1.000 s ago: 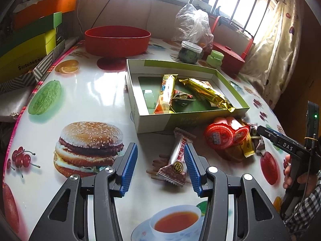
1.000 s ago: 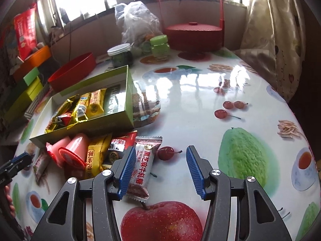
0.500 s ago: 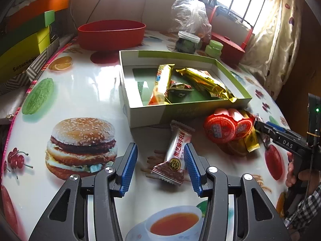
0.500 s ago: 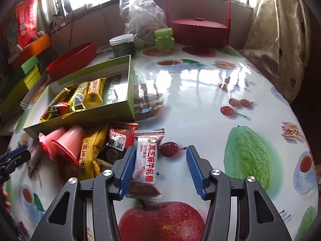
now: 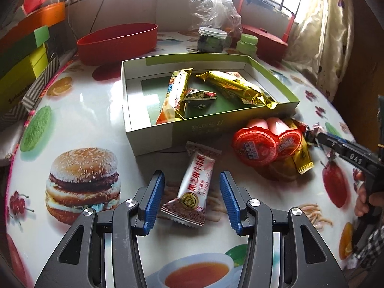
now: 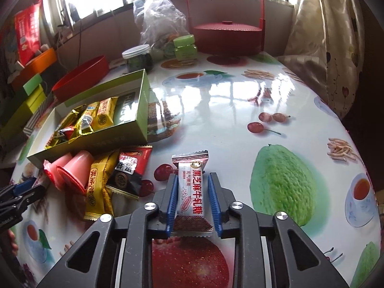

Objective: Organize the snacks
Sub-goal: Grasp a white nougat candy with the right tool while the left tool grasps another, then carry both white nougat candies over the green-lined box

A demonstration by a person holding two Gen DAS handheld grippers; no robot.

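The table (image 6: pixel 240 110) is bare from 12 to 3 o'clock; the green box (image 5: pixel 153 132) lies at 10. The left gripper (image 5: pixel 192 199) is angled downward, half open astride a white candy bar (image 5: pixel 196 187), untouched. The right gripper (image 6: pixel 193 199) is closing, pads against a second candy bar (image 6: pixel 190 192).

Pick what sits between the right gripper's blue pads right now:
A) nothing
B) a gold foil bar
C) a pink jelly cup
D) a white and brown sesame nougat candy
D: in the right wrist view the right gripper is closing, its blue pads against both sides of the white and brown candy, while the jelly cups and the gold packet lie on the table to its left.
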